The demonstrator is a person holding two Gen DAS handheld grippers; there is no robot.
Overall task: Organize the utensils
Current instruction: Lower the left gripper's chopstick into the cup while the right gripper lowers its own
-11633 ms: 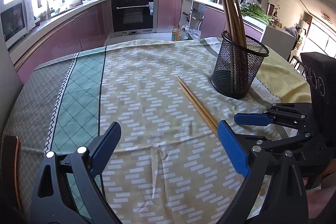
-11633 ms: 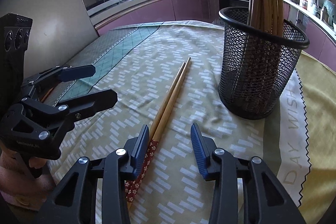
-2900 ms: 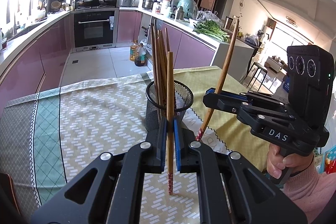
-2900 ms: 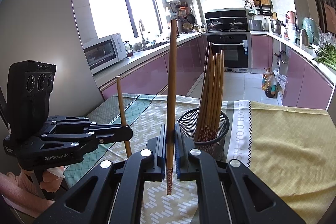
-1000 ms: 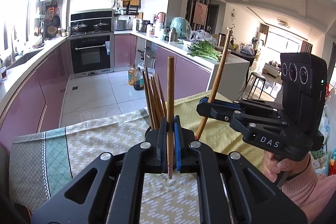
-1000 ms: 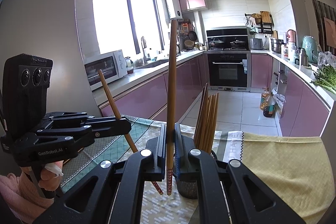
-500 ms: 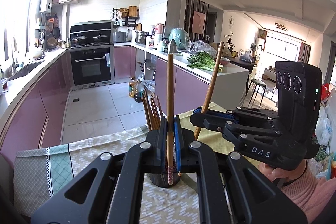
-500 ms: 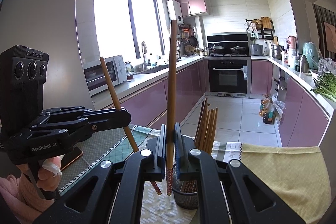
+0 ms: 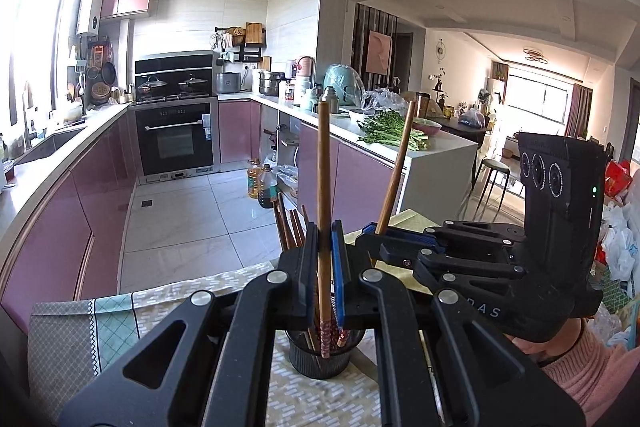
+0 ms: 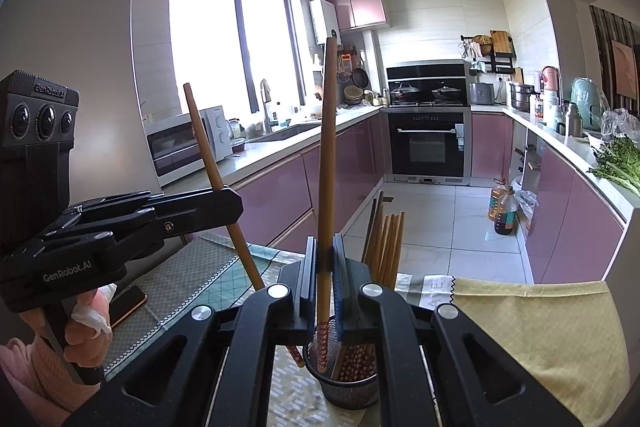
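Observation:
My left gripper (image 9: 324, 259) is shut on a wooden chopstick (image 9: 323, 187), held upright, its patterned end down over the black mesh holder (image 9: 318, 361). My right gripper (image 10: 323, 267) is shut on a second chopstick (image 10: 326, 155), also upright, its patterned tip at the rim of the holder (image 10: 352, 393). Several chopsticks (image 10: 384, 243) stand in the holder. In the left wrist view the right gripper (image 9: 378, 231) is at the right with its chopstick (image 9: 394, 171). In the right wrist view the left gripper (image 10: 228, 205) is at the left with its tilted chopstick (image 10: 218, 179).
The holder stands on a table with a patterned cloth (image 10: 540, 327). A phone (image 10: 126, 305) lies on the table at the left. Purple kitchen cabinets (image 9: 60, 227), an oven (image 9: 176, 143) and a tiled floor lie beyond the table.
Both grippers have risen and come closer over the holder. The patterned ends of both chopsticks now hang at the holder's mouth. Both stay shut on their chopsticks.

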